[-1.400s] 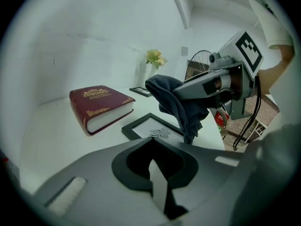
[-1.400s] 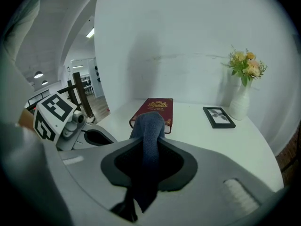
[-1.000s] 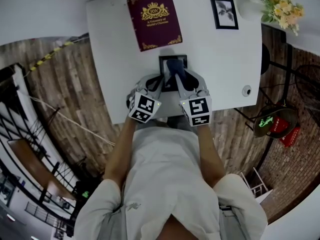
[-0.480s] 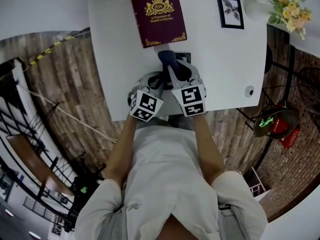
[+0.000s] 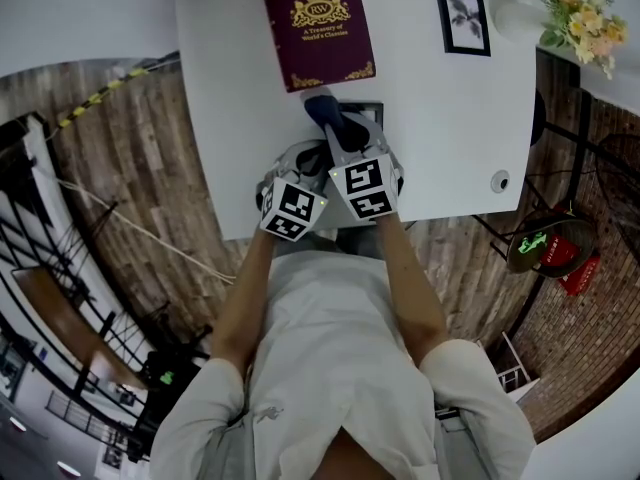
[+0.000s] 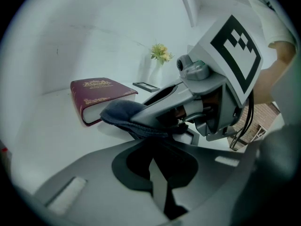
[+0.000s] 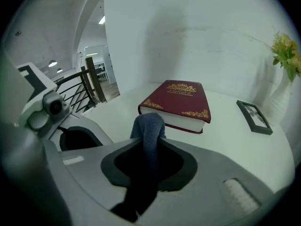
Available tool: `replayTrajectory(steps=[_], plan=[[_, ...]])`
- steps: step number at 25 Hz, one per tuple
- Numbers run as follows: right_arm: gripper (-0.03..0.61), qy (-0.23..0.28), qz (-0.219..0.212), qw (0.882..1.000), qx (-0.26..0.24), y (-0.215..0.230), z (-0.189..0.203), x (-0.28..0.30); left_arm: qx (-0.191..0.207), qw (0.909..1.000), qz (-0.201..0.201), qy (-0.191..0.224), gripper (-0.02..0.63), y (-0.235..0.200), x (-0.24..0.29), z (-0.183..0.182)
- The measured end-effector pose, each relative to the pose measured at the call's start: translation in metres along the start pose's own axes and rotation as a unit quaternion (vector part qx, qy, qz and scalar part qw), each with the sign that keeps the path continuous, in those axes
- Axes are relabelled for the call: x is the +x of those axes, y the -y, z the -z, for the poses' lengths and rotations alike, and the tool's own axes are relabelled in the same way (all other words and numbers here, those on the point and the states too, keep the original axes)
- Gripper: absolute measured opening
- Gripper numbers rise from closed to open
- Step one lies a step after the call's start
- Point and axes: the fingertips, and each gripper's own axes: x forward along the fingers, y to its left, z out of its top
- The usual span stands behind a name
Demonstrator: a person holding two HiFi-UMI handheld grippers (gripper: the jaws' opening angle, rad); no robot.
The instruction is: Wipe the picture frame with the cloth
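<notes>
Left tongs are closed, it appears, on the near-left part of the picture frame. The view along the jaws shows a dark edge caught between them, though shadow hides the detail. Right tongs, crossing just beside the left pair, are clamped on a dark blue cloth. Its rounded free end projects beyond the jaw tips, over the frame's far-left part. Whether the cloth touches the frame cannot be told.

The frame lies flat close to the near edge of the bench, about mid-width. Both tools cover most of it, and the head view shows only its far right corner. A maroon book lies at the far edge, just beyond the cloth. A second frame and flowers occupy the far right corner, well apart.

Step in hand, as judged: a wiping stroke.
- Hold the left grip firm so the frame cannot slide toward the book.
- Press the cloth's soft end, not the jaw tips, onto the frame's face.
- Carry the strokes across to the uncovered right side.
</notes>
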Motion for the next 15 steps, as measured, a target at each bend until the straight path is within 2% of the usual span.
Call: replayTrajectory(steps=[4, 15], plan=[[0.071, -0.006, 0.016, 0.999, -0.029, 0.001, 0.001, 0.0, -0.002, 1.0, -0.002, 0.0, 0.02, 0.0, 0.0, 0.001], [0.071, -0.019, 0.066, 0.997, -0.03, 0.029, 0.019, -0.015, -0.005, 1.0, -0.005, 0.002, 0.02, 0.0, 0.001, 0.002]])
